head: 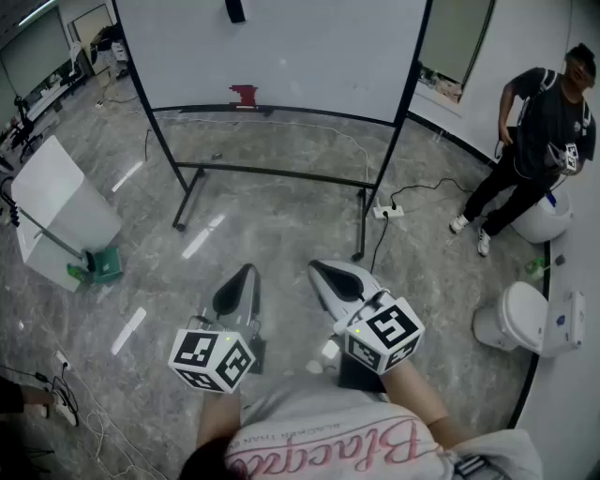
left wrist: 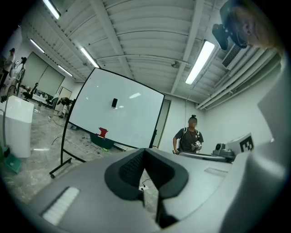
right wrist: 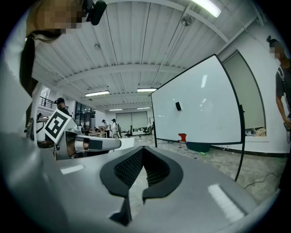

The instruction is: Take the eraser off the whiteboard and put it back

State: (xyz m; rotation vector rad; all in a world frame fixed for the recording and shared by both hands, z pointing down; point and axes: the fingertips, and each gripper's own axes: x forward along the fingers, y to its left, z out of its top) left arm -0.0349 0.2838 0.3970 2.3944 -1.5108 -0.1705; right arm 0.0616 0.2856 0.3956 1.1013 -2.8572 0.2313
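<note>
The black eraser (head: 234,10) sits high on the whiteboard (head: 281,47), at twelve o'clock and well apart from both grippers. A red object (head: 246,94) rests on the board's tray below it. The left gripper (head: 248,270) and right gripper (head: 317,268) are held side by side near the person's body, each with its jaws closed tip to tip on nothing. The task looks not yet begun. The next move calls for walking up, opening one gripper and reaching high. The wheeled board stands on a glossy grey marble-look floor (head: 272,216). Another person (head: 539,141) stands at two o'clock.
</note>
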